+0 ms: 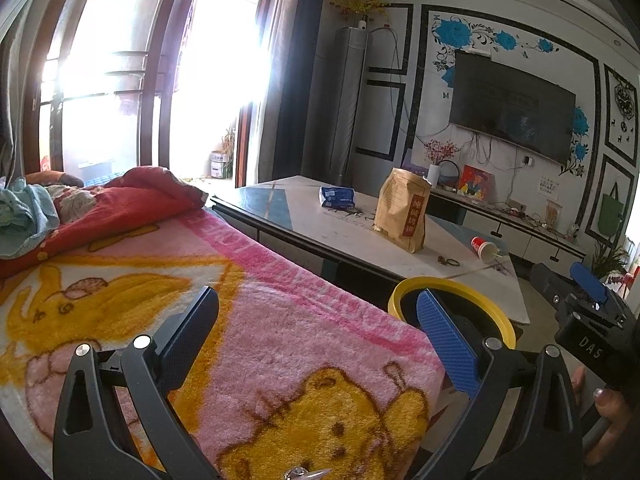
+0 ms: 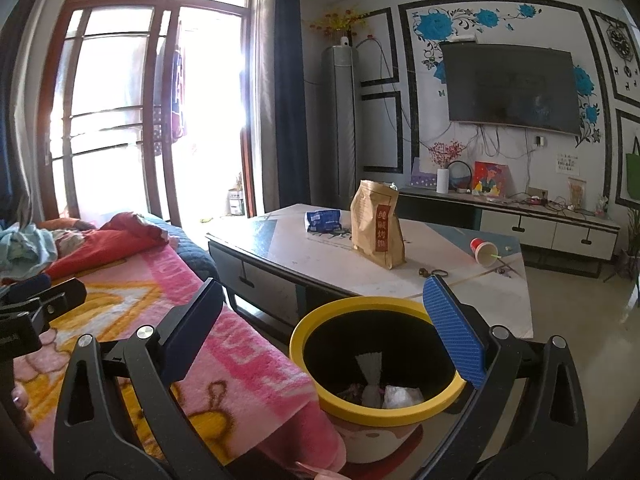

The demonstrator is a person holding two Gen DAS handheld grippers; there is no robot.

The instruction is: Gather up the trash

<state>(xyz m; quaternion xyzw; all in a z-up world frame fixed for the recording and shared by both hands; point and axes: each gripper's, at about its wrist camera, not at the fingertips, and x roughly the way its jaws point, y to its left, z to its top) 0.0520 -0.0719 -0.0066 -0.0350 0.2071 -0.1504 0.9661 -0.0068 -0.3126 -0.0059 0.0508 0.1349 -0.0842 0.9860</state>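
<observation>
Both grippers are sitting with their fingers spread wide apart and gripping nothing. In the left wrist view, the left gripper (image 1: 320, 328) is hovering over a pink blanket (image 1: 280, 320) printed with yellow cartoon bears. In the right wrist view, the right gripper (image 2: 324, 328) is hovering above a yellow-rimmed waste bin (image 2: 340, 400), with its blue finger pad (image 2: 452, 332) overlapping the bin's right rim.

The bin is standing on the floor between the blanket edge and a low coffee table (image 2: 304, 256). Crumpled white wrappers (image 2: 380, 388) are lying at the bottom of the bin.

On the table, the following items are resting:
- a brown paper bag (image 2: 378, 224), standing upright near the middle;
- a blue packet (image 2: 323, 220), lying behind and left of the bag;
- a red paper cup (image 2: 484, 251), lying on its side toward the right edge, well apart from the bag;
- small dark scraps (image 2: 434, 272), lying between the bag and the cup.

The right gripper also shows at the right edge of the left wrist view.
</observation>
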